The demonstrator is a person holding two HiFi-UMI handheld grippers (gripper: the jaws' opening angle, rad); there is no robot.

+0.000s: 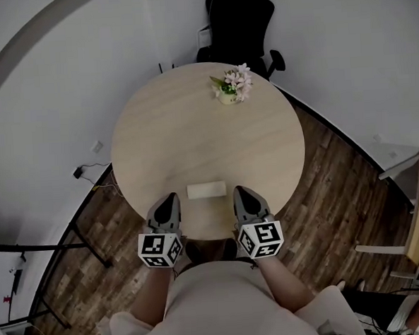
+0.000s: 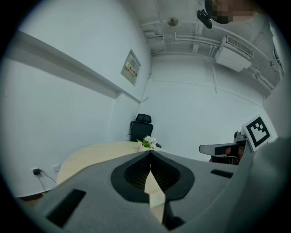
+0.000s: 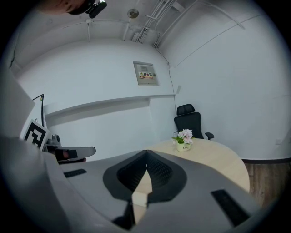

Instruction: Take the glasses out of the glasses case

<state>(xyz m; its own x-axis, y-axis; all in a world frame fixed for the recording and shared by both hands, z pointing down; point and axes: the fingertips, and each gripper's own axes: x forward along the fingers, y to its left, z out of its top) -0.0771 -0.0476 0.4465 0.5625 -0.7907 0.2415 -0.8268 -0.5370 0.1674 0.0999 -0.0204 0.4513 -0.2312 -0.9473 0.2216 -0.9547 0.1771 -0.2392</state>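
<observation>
Left gripper (image 1: 170, 199) and right gripper (image 1: 241, 192): jaws together, nothing held. Glasses case (image 1: 207, 190) between them on worktop (image 1: 193, 132).

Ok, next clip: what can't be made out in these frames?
- Head view: the glasses case is too small to tell open from closed, or what it holds.
- Both gripper views: the left claw and right claw cover the near table, so the case cannot be picked out.
- Right gripper view: the print on the wall sign is too small to read.
- Head view: the table hides the base of the chair.
</observation>
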